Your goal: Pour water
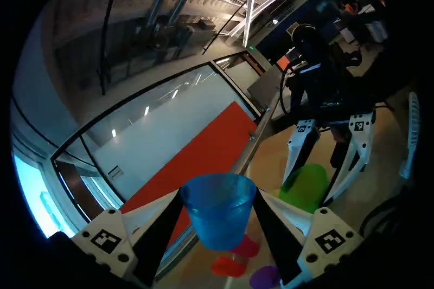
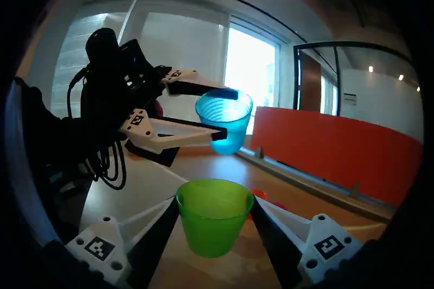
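My left gripper [image 1: 218,210] is shut on a translucent blue cup [image 1: 218,210], held upright between its black pads. In the right gripper view the same blue cup [image 2: 223,120] hangs in the air, pinched by the left gripper [image 2: 224,114], above and behind a green cup [image 2: 214,223]. My right gripper [image 2: 214,223] is shut on that green cup, upright just over the wooden table [image 2: 282,197]. In the left gripper view the green cup [image 1: 305,186] sits lower right between the right gripper's white fingers [image 1: 297,151]. No water is visible in either cup.
Small red, pink and purple discs [image 1: 245,259] lie on the table under the blue cup. An orange panel [image 2: 347,151] and a metal rail [image 2: 304,178] border the table's far side. A hand and black cables [image 2: 103,153] trail behind the left gripper.
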